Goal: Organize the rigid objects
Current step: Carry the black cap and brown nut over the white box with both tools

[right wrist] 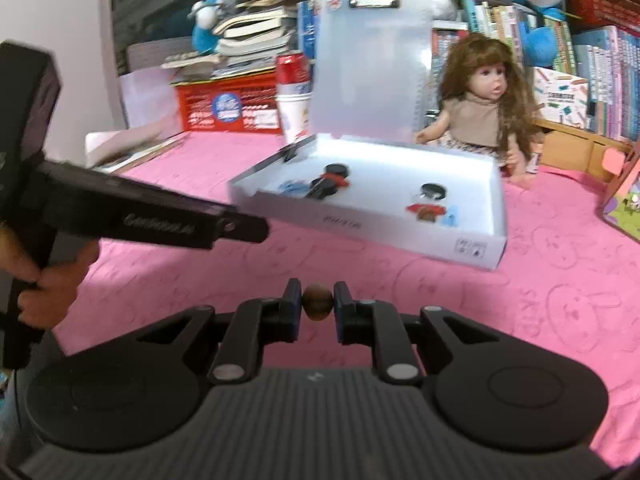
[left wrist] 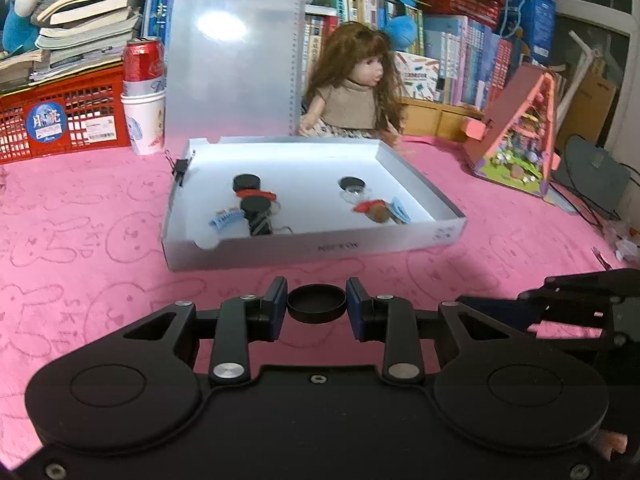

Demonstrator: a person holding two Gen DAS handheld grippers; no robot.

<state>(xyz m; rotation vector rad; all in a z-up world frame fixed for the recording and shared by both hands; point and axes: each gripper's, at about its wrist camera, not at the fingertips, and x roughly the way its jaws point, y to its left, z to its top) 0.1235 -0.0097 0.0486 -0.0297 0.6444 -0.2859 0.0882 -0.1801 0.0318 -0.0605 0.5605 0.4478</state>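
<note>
My left gripper (left wrist: 316,305) is shut on a round black cap (left wrist: 316,303), held above the pink cloth in front of the white tray (left wrist: 316,246). My right gripper (right wrist: 317,303) is shut on a small brown nut-like ball (right wrist: 317,302), also above the cloth, short of the tray (right wrist: 360,224). Inside the tray lie black caps (left wrist: 247,181), a black clip (left wrist: 258,216), a blue hair clip (left wrist: 225,218), a clear lidded jar (left wrist: 354,190), a brown ball with red trim (left wrist: 378,211) and another blue clip (left wrist: 401,210).
A doll (left wrist: 356,84) sits behind the tray beside an upright clear clipboard (left wrist: 234,60). A red crate (left wrist: 60,120), a can on a paper cup (left wrist: 144,96), books and plush toys line the back. A pink toy house (left wrist: 516,132) stands at right. A hand (right wrist: 52,288) holds the other gripper.
</note>
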